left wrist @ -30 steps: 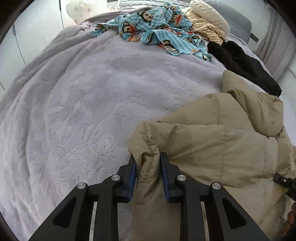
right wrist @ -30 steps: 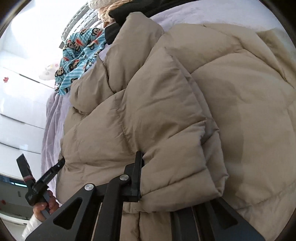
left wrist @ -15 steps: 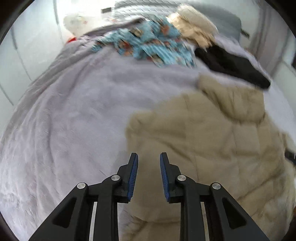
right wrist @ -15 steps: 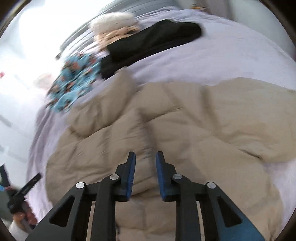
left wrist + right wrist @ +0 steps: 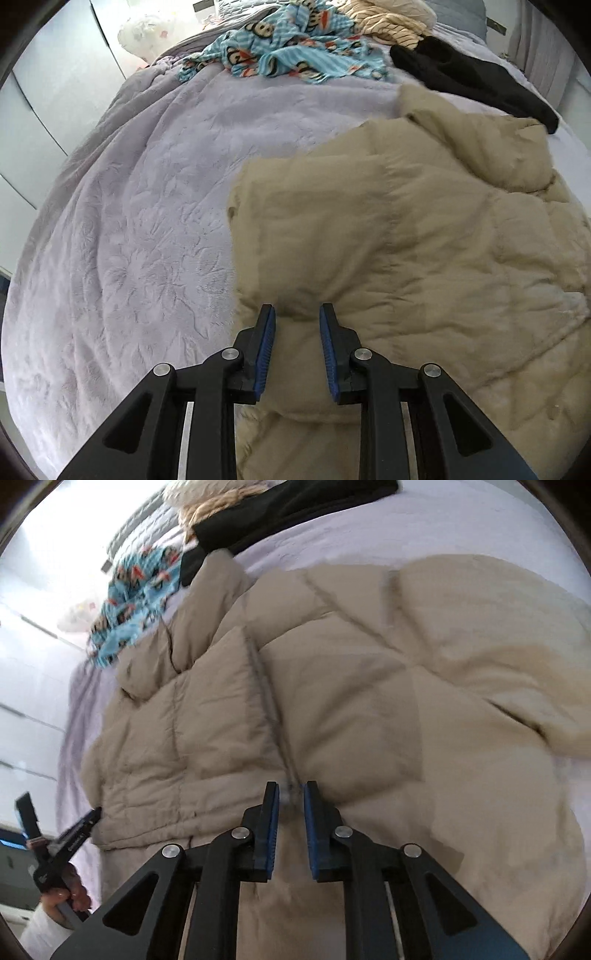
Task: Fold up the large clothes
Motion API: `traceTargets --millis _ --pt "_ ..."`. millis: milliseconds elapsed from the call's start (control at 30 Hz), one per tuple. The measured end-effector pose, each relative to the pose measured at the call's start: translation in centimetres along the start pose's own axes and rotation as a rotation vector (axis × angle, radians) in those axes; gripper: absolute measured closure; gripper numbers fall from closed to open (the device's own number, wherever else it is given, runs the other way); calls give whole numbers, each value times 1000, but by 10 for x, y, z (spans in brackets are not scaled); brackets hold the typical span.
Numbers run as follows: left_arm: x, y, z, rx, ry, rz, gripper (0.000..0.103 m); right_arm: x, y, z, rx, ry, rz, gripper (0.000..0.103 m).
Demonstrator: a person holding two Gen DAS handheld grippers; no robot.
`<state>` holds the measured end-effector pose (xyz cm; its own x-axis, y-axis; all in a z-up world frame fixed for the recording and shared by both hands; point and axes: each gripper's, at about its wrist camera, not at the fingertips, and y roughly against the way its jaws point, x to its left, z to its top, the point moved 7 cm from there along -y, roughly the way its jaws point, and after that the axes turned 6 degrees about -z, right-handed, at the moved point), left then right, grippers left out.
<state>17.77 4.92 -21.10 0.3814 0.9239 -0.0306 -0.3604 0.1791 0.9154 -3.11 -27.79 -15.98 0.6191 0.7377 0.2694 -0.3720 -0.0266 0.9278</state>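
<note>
Where frame cuts, puffer coat [image 5: 406, 240] unseen.

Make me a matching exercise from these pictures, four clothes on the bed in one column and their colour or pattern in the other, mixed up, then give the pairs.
Things:
1. puffer jacket
2. monkey-print garment
3. knit sweater
4. long dark garment

Descriptions:
A. black
B. cream with thin stripes
C. plain beige, quilted
D. light blue with cartoon faces

Pairs: 1-C, 2-D, 3-B, 4-A
</note>
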Motion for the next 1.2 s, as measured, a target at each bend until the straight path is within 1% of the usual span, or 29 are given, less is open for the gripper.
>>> traceTargets --millis 33,100,133,167,233,400,433,467,500,533,567,600,633,667,733,800,833,867,900,1000,1033,1133,1200 --pt "-7 6 -1 2 -8 -6 76 -5 6 -2 -4 -20 8 88" --pt "-24 15 -4 8 -29 -17 76 -22 20 -8 -7 -66 15 84" --pt "-34 18 -5 13 -40 -30 76 -31 26 -12 -4 -93 23 78" --pt "-45 21 -7 19 -51 -43 76 -36 28 -14 -2 -110 27 67" --pt "-69 26 -13 35 -75 -78 76 -46 34 -19 -1 -146 34 55" --pt "-122 36 -28 47 -120 -137 76 -70 45 -33 10 -197 42 52" --pt "-131 37 -32 54 -121 -147 65 -75 47 -36 12 -207 49 49" --pt "-140 37 -35 63 -121 -155 46 -81 50 -38 14 -218 59 46" --pt "-147 39 -38 65 -116 -157 6 -84 52 -39 13 -224 64 46" --pt "-153 44 -39 44 -106 -155 0 -87 54 -39 10 -229 67 45" --pt "-160 49 -40 19 -109 -165 0 -91 57 -39 8 -232 71 44" --pt "-171 51 -42 23 -129 -177 0 -96 60 -39 6 -235 74 43" --pt "-178 52 -43 32 -137 -170 0 -103 64 -39 2 -241 79 39" --pt "-185 52 -44 37 -139 -161 0 -107 67 -39 -1 -246 83 35" --pt "-199 53 -44 46 -140 -169 0 -118 72 -37 -5 -258 87 31" --pt "-213 54 -44 50 -144 -170 0 -135 80 -34 -14 -274 86 30" --pt "-218 55 -43 50 -147 -171 0 -142 83 -33 -17 -280 85 27" --pt "-224 56 -43 52 -149 -175 0 -150 87 -31 -25 -287 85 20" --pt "-230 57 -43 55 -149 -182 0 -158 91 -28 -37 -293 87 18" --pt "-247 55 -43 80 -151 -211 0 -188 103 -17 -80 -325 60 18" --pt "-253 55 -44 86 -153 -212 0 -198 107 -14 -92 -344 63 16" --pt "-268 55 -46 94 -154 -202 0 -230 117 -6 -127 -416 73 15" --pt "-275 54 -46 97 -149 -205 0 -253 122 -1 -150 -461 66 13"
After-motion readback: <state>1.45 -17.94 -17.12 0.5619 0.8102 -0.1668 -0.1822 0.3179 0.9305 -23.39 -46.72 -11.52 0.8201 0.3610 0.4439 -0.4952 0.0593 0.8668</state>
